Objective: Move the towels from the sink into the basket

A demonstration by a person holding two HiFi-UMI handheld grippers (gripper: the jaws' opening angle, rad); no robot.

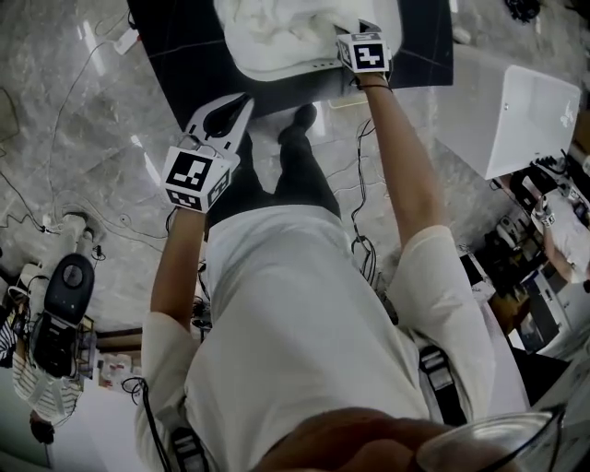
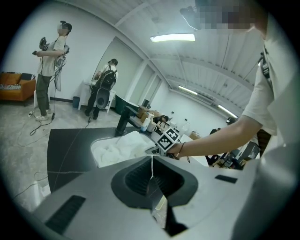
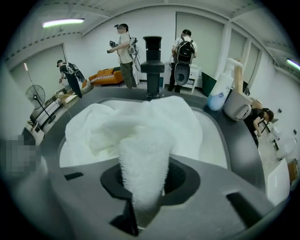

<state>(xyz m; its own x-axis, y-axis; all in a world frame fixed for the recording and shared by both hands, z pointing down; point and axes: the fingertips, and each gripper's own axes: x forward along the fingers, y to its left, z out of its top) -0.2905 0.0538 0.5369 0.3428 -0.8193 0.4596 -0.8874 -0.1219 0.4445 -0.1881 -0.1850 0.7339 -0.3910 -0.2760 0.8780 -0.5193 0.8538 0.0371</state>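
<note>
Head view: the right gripper (image 1: 343,37) reaches into the white sink (image 1: 277,72) in the black tabletop (image 1: 184,46), at the heaped towels (image 1: 267,28). The left gripper (image 1: 241,103) hangs at the tabletop's near edge.

Left gripper view: its fingers are pressed together, empty.

Right gripper view: the fingers pinch a fold of the towels, which lie in the sink before the black faucet (image 3: 152,61).

Looks out over the left gripper (image 2: 151,176), jaws met in a thin seam, nothing between. Faces a black counter (image 2: 65,145) and a white sink (image 2: 96,152) heaped with white towels (image 2: 124,147). Catches the right gripper (image 2: 157,147) at the towels' near edge, marker cube up, on a bare forearm (image 2: 211,140) reaching in from the right. Takes in a black faucet (image 2: 123,124) behind the sink, a standing person (image 2: 49,70) and an orange sofa (image 2: 16,86) far left.
</note>
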